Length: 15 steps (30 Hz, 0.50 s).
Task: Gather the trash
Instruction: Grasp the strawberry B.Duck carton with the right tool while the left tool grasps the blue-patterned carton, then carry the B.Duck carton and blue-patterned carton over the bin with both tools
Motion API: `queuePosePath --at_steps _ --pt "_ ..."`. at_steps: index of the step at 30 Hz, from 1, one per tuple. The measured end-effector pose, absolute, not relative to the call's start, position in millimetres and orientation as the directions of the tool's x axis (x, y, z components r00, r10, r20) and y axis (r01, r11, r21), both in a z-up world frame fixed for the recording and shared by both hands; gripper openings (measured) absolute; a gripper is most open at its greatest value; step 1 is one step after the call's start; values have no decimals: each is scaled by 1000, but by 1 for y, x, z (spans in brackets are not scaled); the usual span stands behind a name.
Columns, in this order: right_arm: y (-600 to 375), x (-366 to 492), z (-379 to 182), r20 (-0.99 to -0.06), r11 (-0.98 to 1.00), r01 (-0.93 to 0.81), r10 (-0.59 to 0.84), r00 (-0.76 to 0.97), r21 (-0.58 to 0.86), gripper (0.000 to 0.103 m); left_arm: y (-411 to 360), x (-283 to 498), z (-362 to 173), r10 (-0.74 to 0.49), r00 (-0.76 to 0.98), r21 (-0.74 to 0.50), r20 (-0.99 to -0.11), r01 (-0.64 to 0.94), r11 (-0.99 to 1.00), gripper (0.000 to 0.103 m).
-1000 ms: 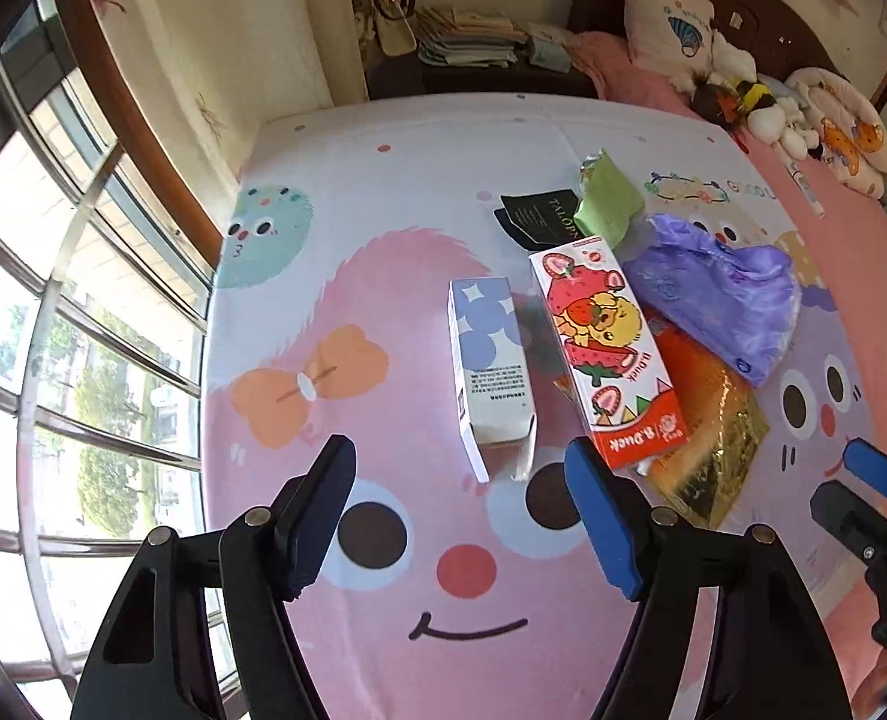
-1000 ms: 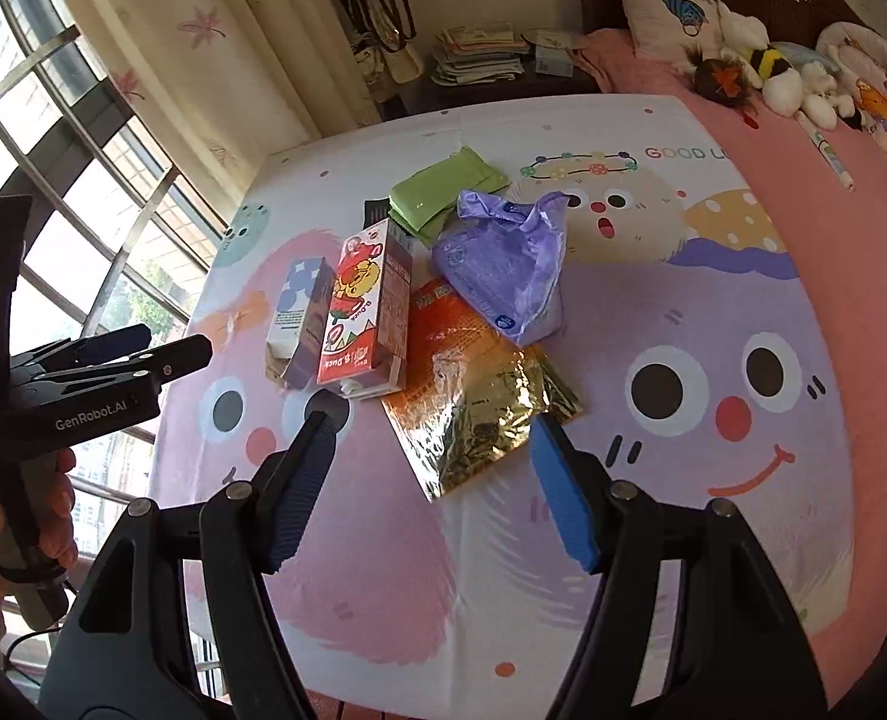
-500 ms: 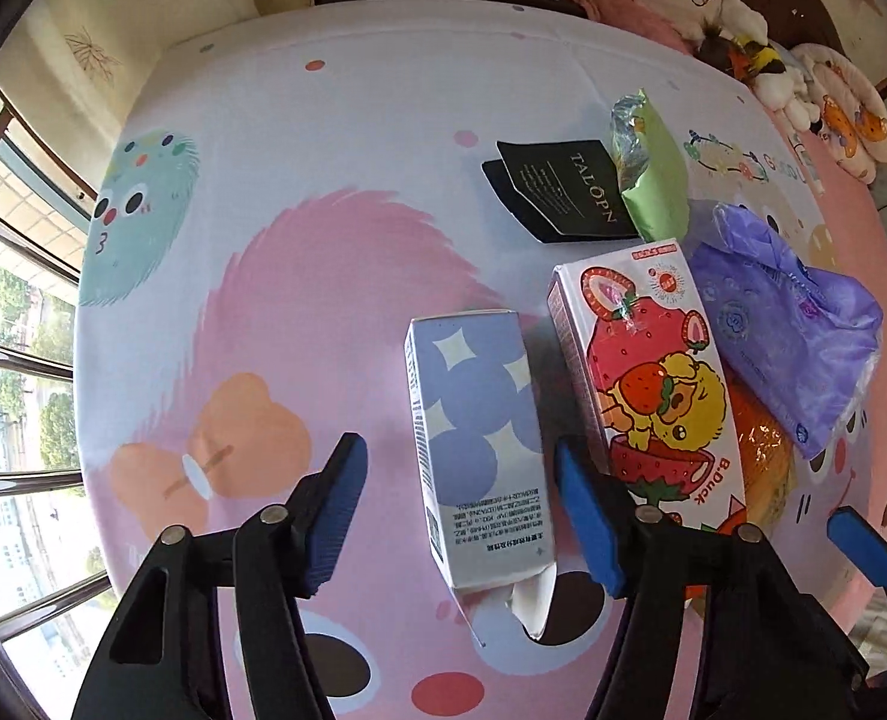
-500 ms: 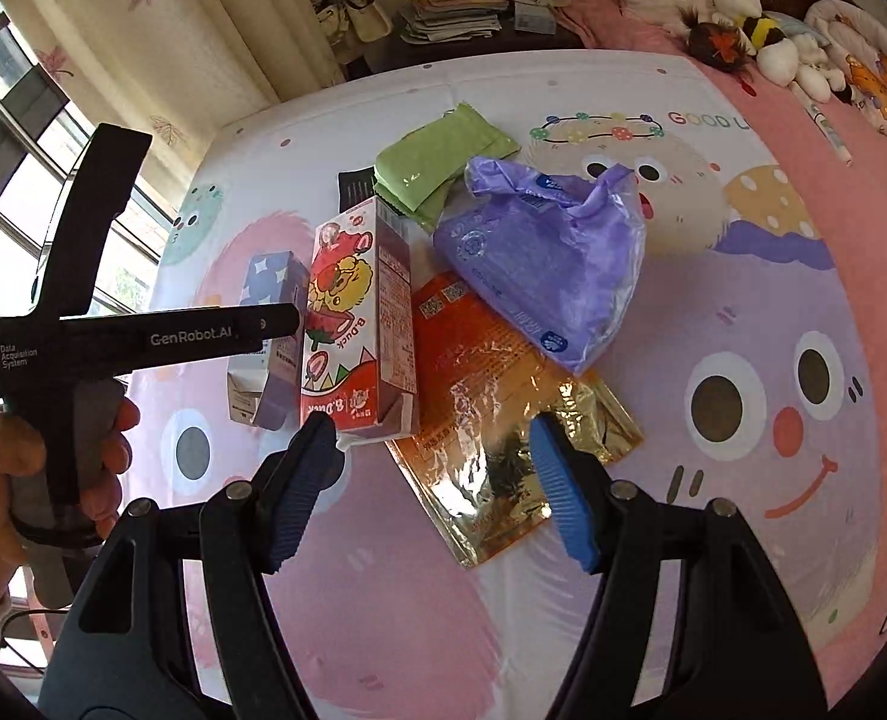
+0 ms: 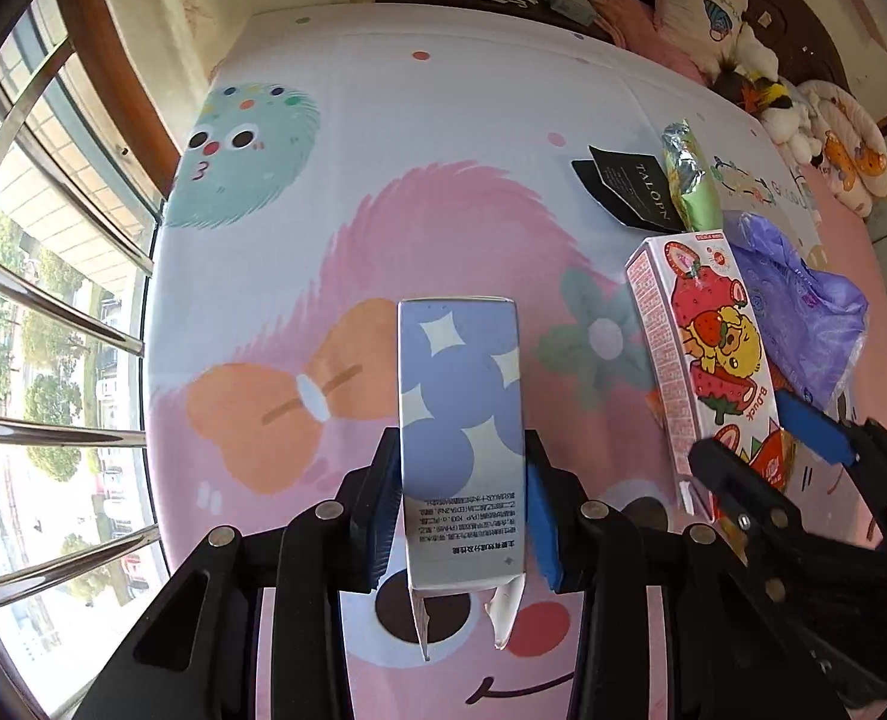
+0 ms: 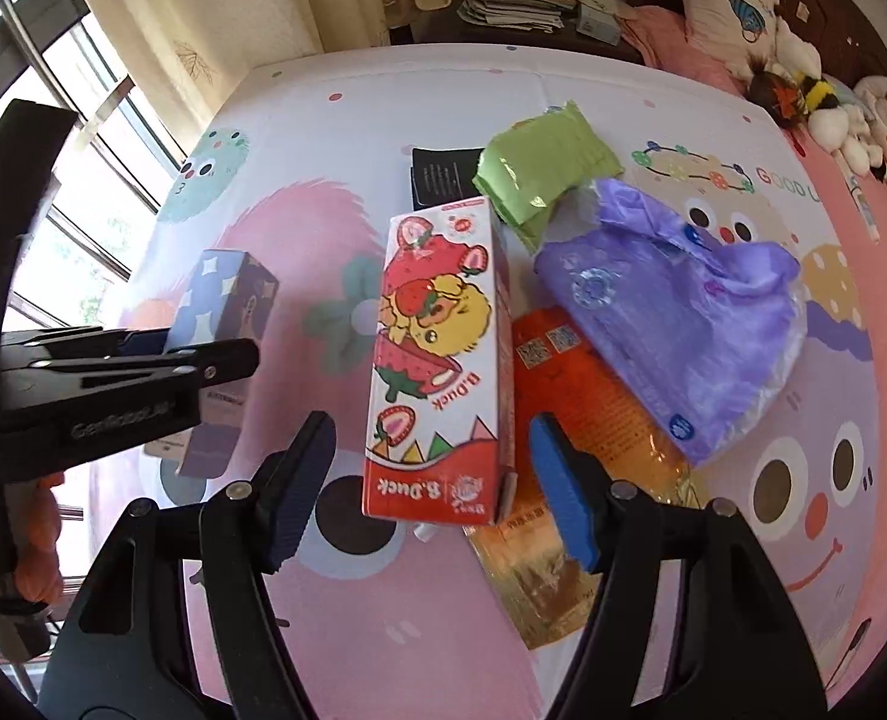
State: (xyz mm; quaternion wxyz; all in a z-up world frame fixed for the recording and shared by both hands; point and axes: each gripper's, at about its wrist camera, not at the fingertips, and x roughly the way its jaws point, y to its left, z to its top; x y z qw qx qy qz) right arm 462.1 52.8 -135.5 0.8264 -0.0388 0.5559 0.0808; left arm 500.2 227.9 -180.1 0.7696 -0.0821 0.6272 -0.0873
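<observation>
Looking along the left gripper, its jaws have just been closing and both pads now press the sides of the blue box, which juts toward twelve o'clock over the bedsheet. Its open flaps hang loose, so thin card could buckle or slip.

Along the right gripper, the jaws stand wide and empty, straddling the strawberry carton. At three o'clock lies the gold wrapper; a pad may snag it.

Black claw frames – silver screws, blue ribbed pads, "GenRobot.AI" lettering.
</observation>
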Motion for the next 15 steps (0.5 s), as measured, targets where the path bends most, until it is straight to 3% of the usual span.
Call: queuePosePath --at_steps 5,7,8,15 --pt "77 479 -159 -929 971 -211 -24 368 -109 64 243 478 -177 -247 198 -249 -949 15 968 37" --pt "82 480 -165 -923 963 -220 -63 381 -157 51 242 472 -175 -241 200 -242 -949 23 970 37" --pt "83 480 -165 -920 961 -224 -68 387 -165 51 241 469 -173 -241 204 -240 -949 29 970 37" --pt "71 451 -128 -900 969 -242 59 432 -53 49 229 437 -149 -259 221 -246 -940 86 966 37"
